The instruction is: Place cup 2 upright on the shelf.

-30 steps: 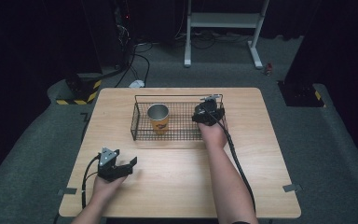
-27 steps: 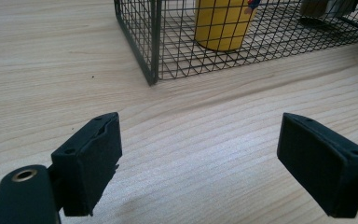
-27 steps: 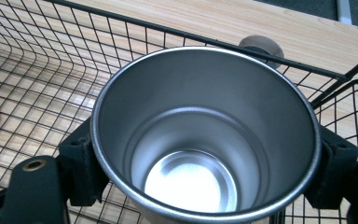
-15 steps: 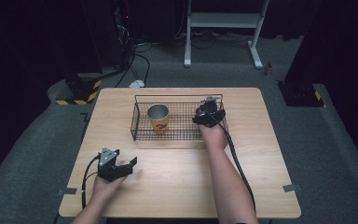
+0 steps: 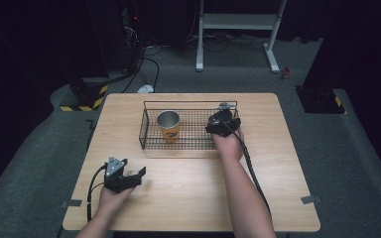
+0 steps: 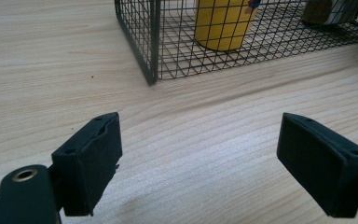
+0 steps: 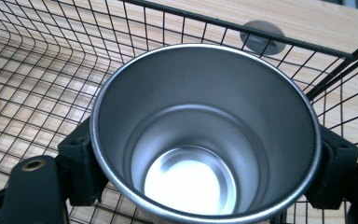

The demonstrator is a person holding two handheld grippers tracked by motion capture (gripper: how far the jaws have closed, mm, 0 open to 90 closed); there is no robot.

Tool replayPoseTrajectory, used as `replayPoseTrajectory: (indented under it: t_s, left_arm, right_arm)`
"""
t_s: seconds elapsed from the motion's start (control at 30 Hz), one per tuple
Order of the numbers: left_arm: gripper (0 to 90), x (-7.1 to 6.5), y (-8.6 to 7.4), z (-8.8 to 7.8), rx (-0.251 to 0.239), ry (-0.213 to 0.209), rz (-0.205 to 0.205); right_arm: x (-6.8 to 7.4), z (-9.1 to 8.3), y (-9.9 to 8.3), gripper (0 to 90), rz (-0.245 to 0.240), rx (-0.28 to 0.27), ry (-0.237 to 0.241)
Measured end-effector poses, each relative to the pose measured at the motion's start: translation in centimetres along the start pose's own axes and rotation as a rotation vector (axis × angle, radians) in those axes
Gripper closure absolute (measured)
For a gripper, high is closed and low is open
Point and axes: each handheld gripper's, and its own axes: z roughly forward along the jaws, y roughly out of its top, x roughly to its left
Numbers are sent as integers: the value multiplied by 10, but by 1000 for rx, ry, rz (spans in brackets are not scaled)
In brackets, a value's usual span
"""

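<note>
Steel cup [image 7: 204, 135] upright, mouth up, axis vertical, empty, grasped between right gripper [image 7: 205, 172] fingers inside wire basket [image 5: 151, 130] at its right end, yellow cup [image 5: 168, 126] upright in basket, left gripper [image 6: 214, 163] fingers released above bare tabletop [image 5: 188, 183].

The black wire basket [image 5: 188, 130] stands on the wooden surface [image 5: 188, 198] toward 12 o'clock. Inside it the yellow metal cup [image 5: 168, 126] stands at 9 o'clock, the steel cup [image 7: 205, 135] at 3 o'clock.
</note>
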Motion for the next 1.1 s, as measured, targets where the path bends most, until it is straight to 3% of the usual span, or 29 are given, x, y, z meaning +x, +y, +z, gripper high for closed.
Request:
replayPoseTrajectory:
  t_s: [0.37,0.47,0.83,1.1]
  left_arm:
    - [146,0,0,0,0,0,-1]
    - [146,0,0,0,-2,-1,-1]
    - [146,0,0,0,-2,-1,-1]
    - [146,0,0,0,0,0,0]
  right_arm:
    - [1,2,4,185,40,-35,16]
    - [4,2,4,185,24,-53,13]
    - [6,5,2,159,37,4,21]
    - [5,4,3,119,34,9,17]
